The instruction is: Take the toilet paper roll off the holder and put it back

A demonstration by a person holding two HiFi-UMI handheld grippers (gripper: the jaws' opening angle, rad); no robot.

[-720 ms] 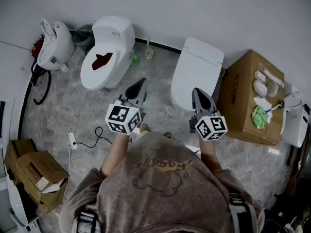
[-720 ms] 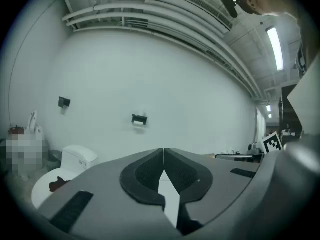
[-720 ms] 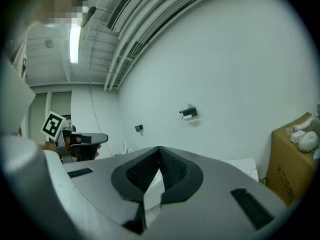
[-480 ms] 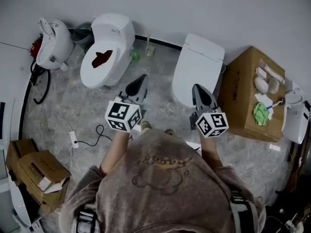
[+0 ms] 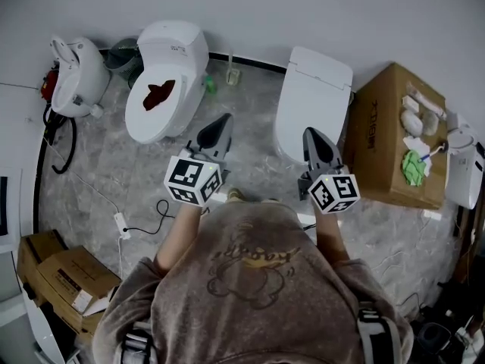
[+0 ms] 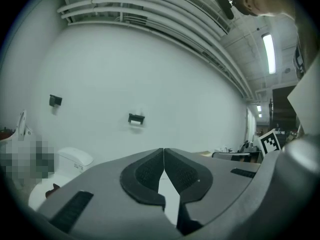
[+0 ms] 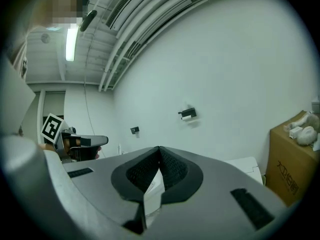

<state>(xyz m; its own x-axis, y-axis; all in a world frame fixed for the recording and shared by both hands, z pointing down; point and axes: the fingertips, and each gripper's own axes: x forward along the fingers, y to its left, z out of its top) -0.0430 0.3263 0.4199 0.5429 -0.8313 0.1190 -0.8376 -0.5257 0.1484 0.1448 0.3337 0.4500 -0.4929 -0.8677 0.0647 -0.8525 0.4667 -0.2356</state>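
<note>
Toilet paper roll [image 6: 136, 125] shows as a small white shape under a black holder [image 6: 136, 117] fixed to the white wall [image 6: 175, 79], well apart from both tools. In the left gripper view it sits at about 11 o'clock above the jaw tips, and in the right gripper view at about 1 o'clock. A second small black fixture [image 6: 55, 100] hangs on the wall at 9 o'clock from the holder. The left tool [image 5: 223, 120] has its jaws pressed together at the tips with nothing between them, and the right tool [image 5: 312, 133] is likewise pressed together and empty. In the head view both tools point toward 12 o'clock, side by side over the grey marbled floor [image 5: 98, 165]. An open toilet [image 5: 163, 89] with something dark red in its bowl stands at 11 o'clock from the left tool. A toilet with its lid down [image 5: 314, 101] lies at 12 o'clock from the right tool. A cardboard box [image 5: 383, 146] with small items on top stands at 3 o'clock from the right tool.
</note>
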